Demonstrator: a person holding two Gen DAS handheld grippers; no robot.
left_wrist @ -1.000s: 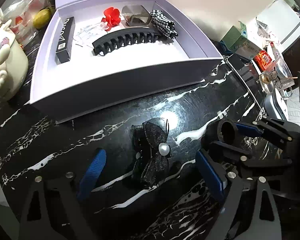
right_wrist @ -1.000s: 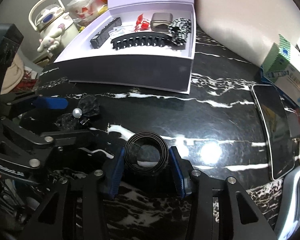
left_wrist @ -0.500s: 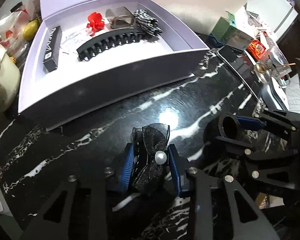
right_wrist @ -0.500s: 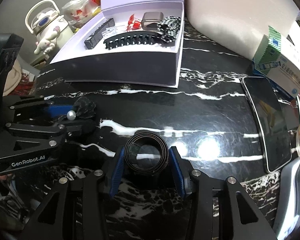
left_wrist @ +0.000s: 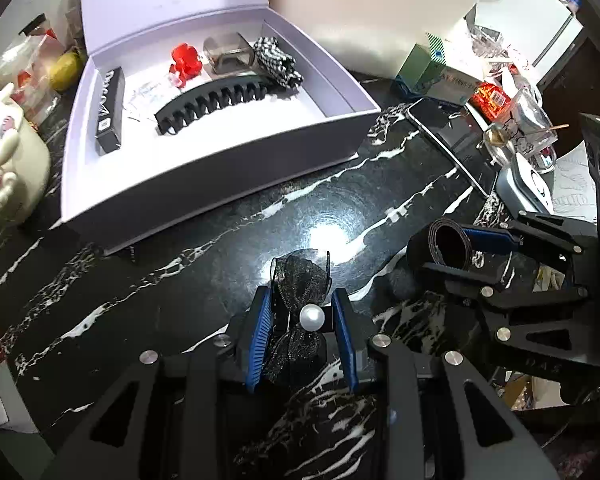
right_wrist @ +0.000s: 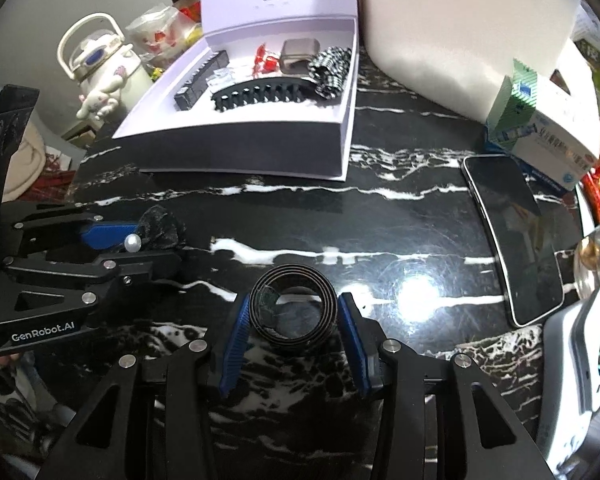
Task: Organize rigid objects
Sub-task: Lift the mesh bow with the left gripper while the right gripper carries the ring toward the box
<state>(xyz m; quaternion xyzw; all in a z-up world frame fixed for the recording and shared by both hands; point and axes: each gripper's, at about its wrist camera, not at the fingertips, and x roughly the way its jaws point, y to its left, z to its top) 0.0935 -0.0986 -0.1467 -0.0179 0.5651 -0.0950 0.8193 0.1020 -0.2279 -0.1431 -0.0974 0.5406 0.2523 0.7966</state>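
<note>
left gripper [left_wrist: 302, 322] closing on the black mesh bow [left_wrist: 300, 280], in front of the white box [left_wrist: 220, 168] | right gripper [right_wrist: 294, 314] clamping the coiled strap [right_wrist: 292, 304], also in front | risk: you're pinching soft mesh, so it's maybe slipping out

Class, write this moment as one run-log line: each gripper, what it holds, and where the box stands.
left gripper: closing on black bow clip | right gripper: shut on rolled belt | white box: open, beyond both
</note>
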